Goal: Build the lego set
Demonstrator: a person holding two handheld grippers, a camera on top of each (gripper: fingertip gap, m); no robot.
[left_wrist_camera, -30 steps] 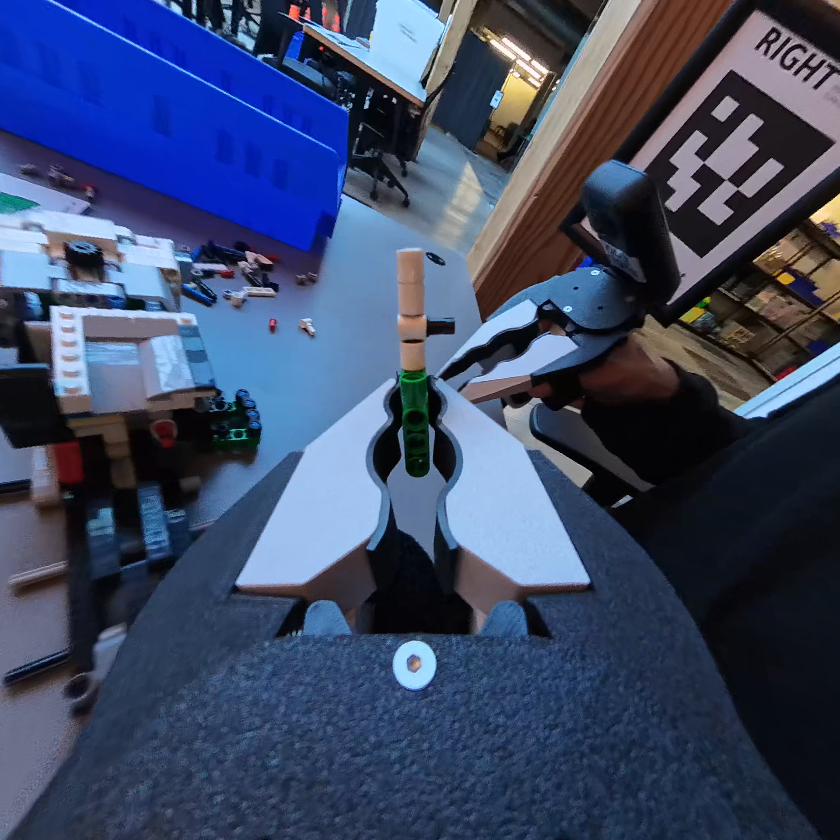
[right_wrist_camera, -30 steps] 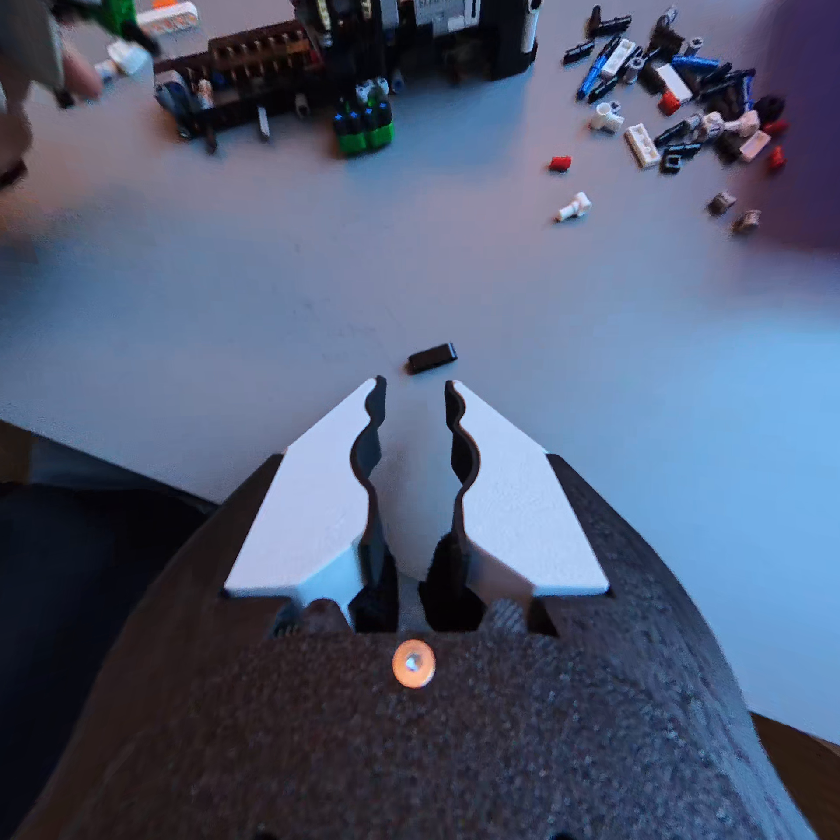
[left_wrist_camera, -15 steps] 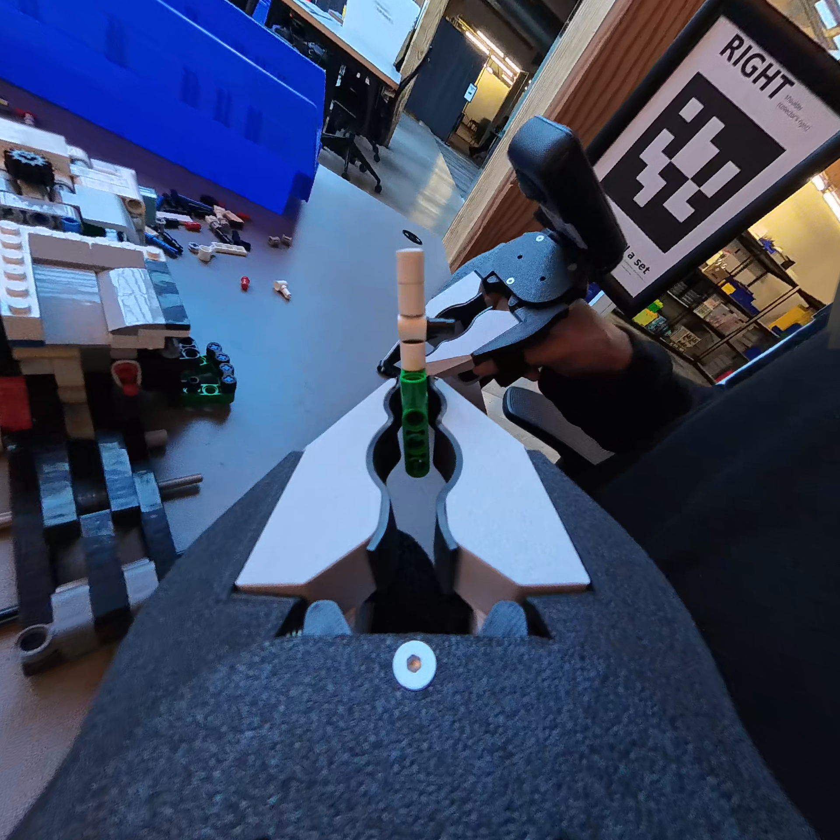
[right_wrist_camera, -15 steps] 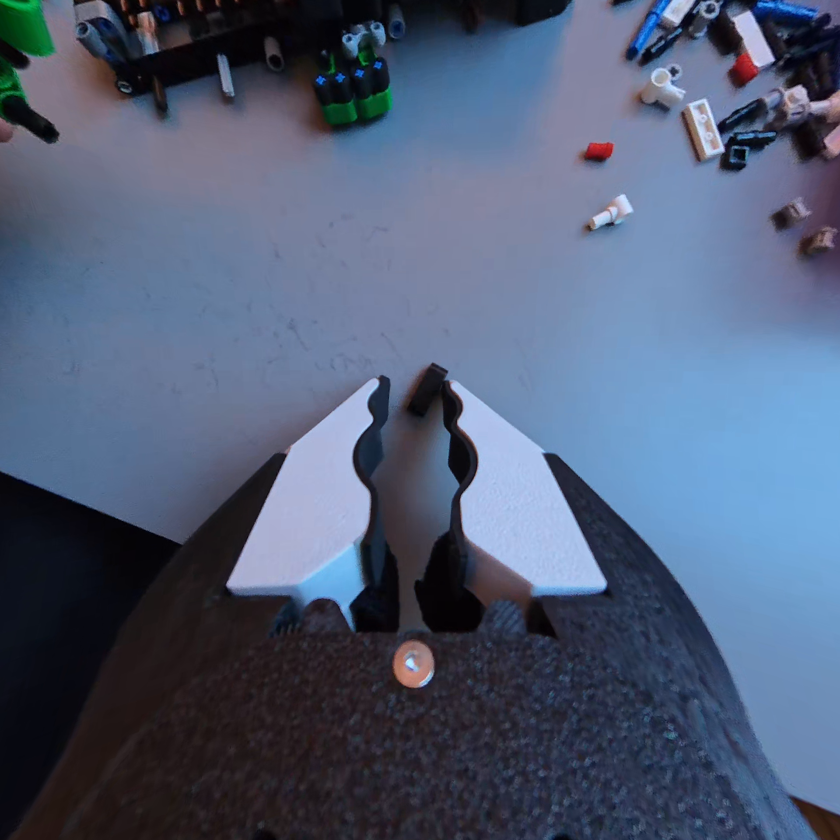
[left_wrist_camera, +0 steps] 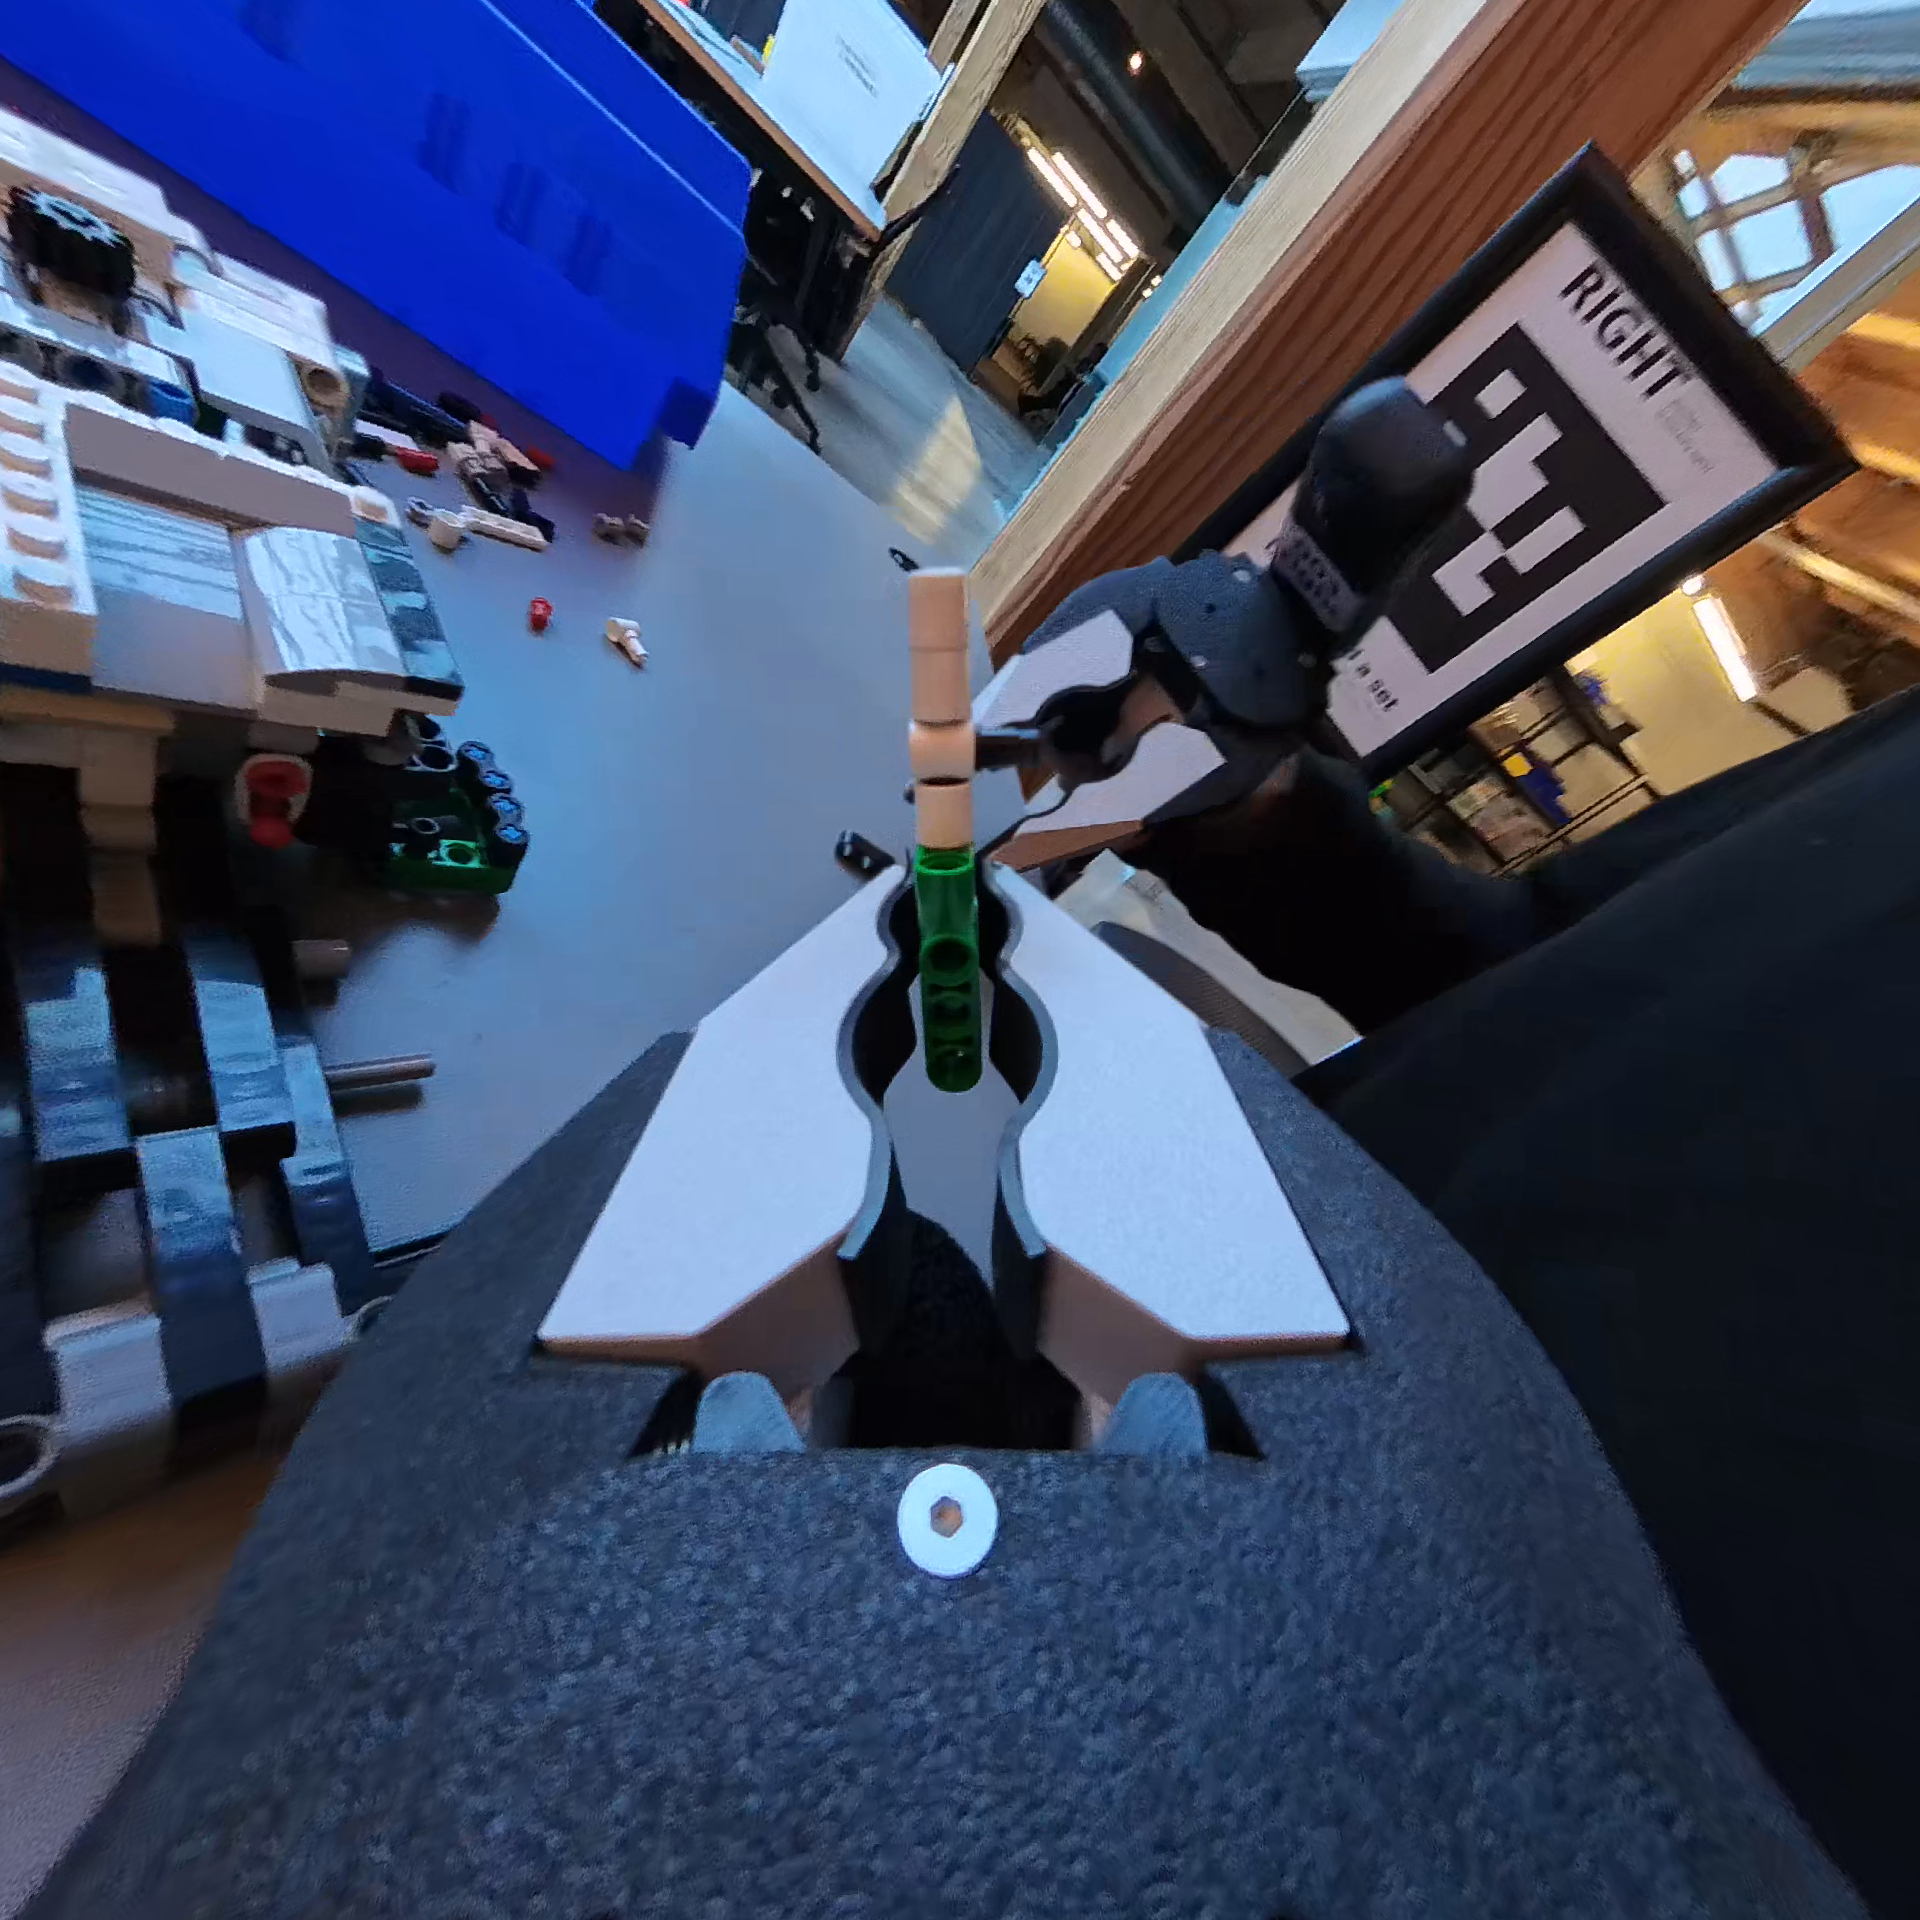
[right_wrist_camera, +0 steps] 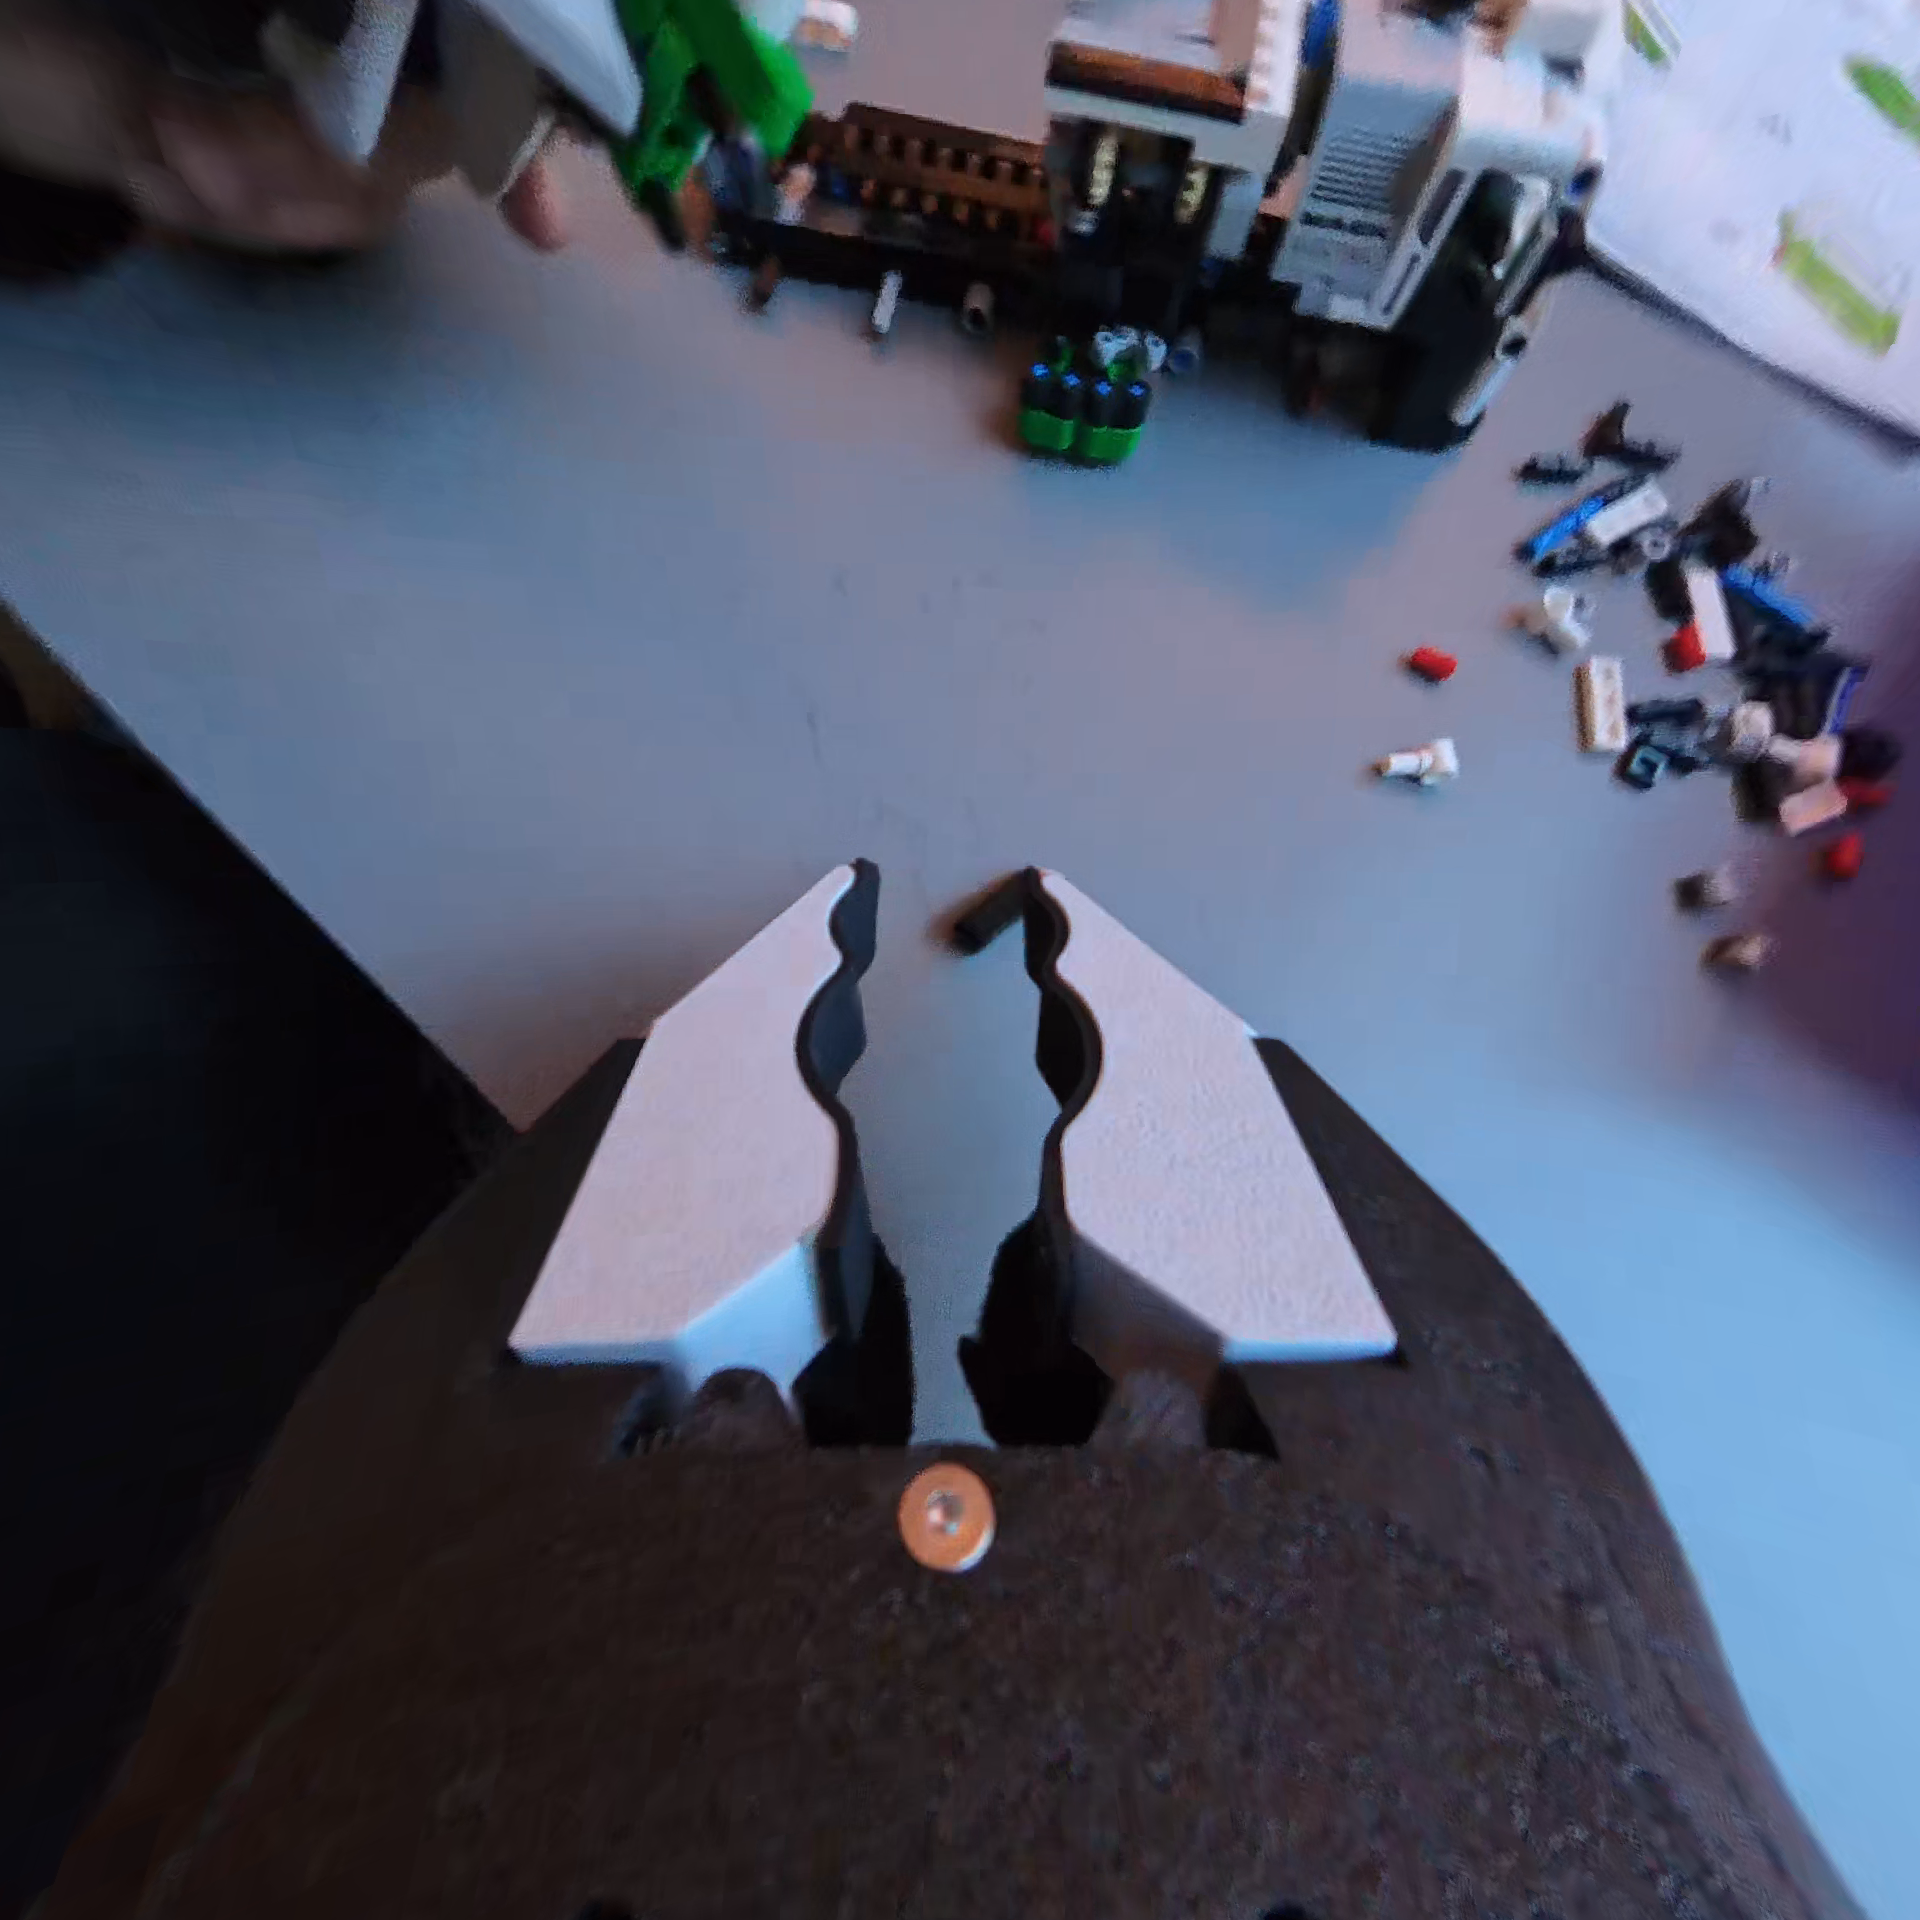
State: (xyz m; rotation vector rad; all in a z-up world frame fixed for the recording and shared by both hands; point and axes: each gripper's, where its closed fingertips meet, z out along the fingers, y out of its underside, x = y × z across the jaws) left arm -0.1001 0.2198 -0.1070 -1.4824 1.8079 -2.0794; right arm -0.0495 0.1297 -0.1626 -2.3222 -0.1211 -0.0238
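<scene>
My left gripper (left_wrist_camera: 945, 883) is shut on a green beam (left_wrist_camera: 948, 966) that carries a tan connector stack (left_wrist_camera: 940, 717) with a black pin on its side, held above the grey table (left_wrist_camera: 665, 831). My right gripper (right_wrist_camera: 948, 881) is open and empty, low over the table. A small black pin (right_wrist_camera: 987, 916) lies on the table, touching the inner side of its right fingertip (right_wrist_camera: 1039, 904). The right gripper also shows in the left wrist view (left_wrist_camera: 1023, 795), behind the held stack. The big white and black Lego model (right_wrist_camera: 1299, 177) stands at the far side.
A green block with black pins (right_wrist_camera: 1081, 410) sits in front of the model. A pile of loose small parts (right_wrist_camera: 1714, 665) lies to the right, with a red piece (right_wrist_camera: 1429, 663) and a white piece (right_wrist_camera: 1418, 764) nearer. Blue bins (left_wrist_camera: 416, 156) stand behind the table. The table edge runs at the left.
My right gripper has moved forward to the black pin, which now lies at its right fingertip, and has opened wider. My left gripper has turned while still holding the green beam.
</scene>
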